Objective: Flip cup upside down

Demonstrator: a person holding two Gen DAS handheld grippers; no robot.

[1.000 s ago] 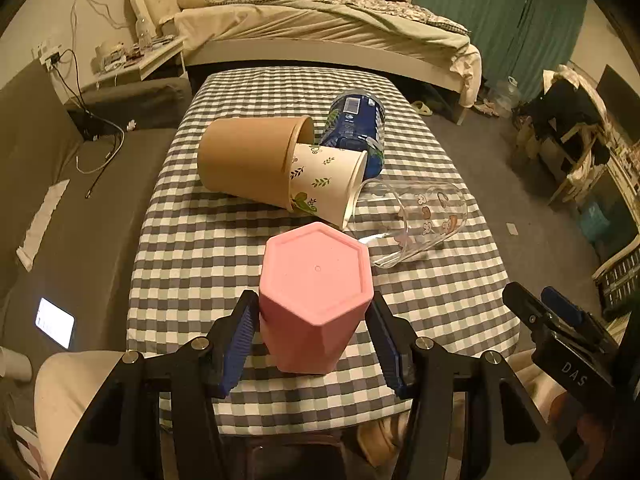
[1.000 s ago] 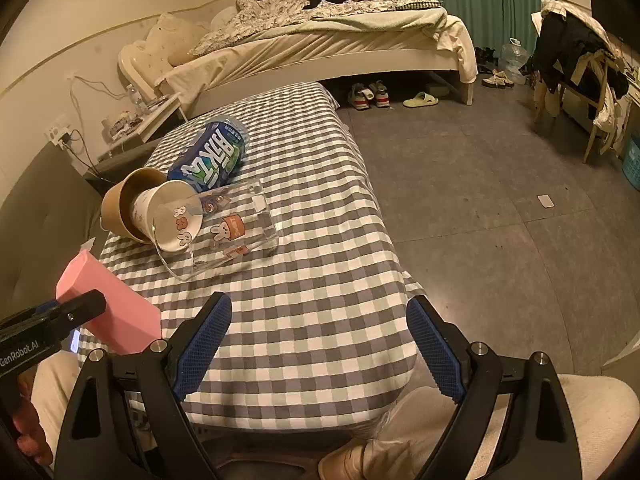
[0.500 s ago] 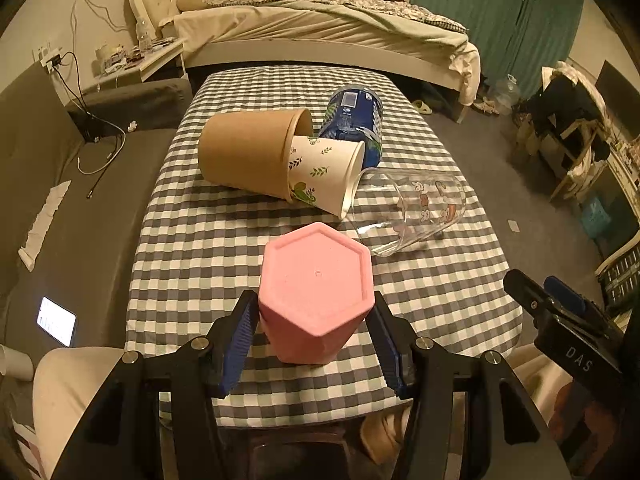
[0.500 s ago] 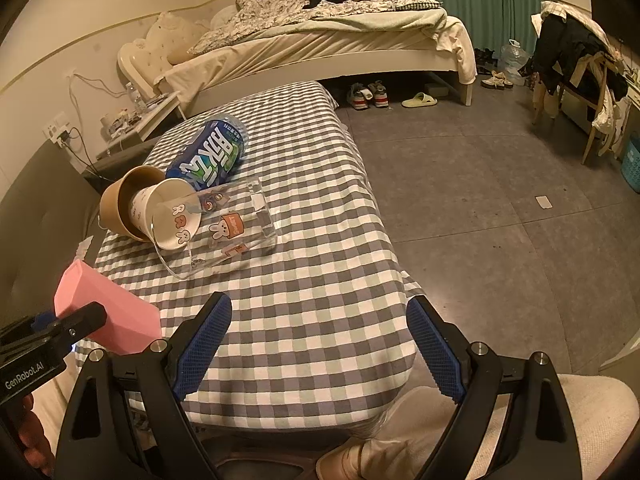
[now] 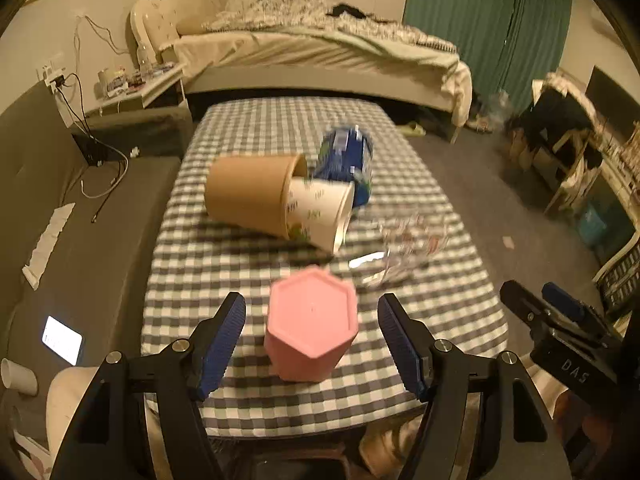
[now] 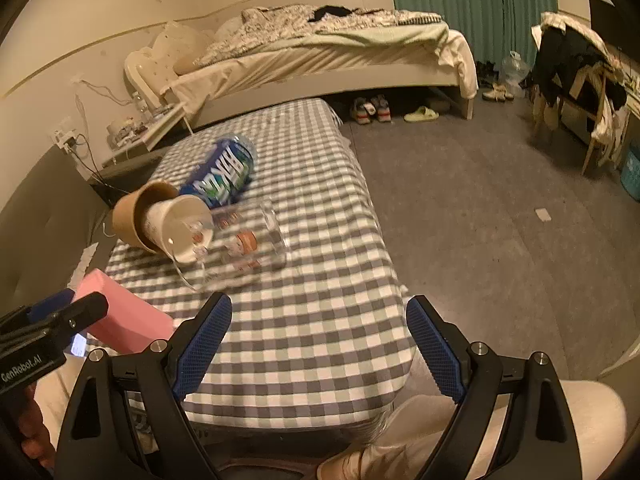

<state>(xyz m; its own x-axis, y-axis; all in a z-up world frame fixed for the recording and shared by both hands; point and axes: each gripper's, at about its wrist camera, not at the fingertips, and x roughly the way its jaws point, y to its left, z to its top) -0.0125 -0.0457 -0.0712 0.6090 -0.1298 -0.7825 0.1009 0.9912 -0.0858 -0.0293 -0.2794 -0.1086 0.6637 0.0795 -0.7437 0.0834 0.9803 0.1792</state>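
Pink hexagonal plastic cup (image 5: pixel 312 328) standing base-up near the front edge of the grey-checked tablecloth (image 5: pixel 248 272), dead centre between spread left gripper (image 5: pixel 312 338) pads, untouched, axis vertical. Right gripper (image 6: pixel 320 344) off beside the cup, also spread wide, pinching nothing.

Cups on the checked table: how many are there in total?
4, none visibly hidden. Pink hexagonal cup upside down at the near edge; brown paper cup on its side; white leaf-print paper cup nested inside it; clear glass cup lying to the right.
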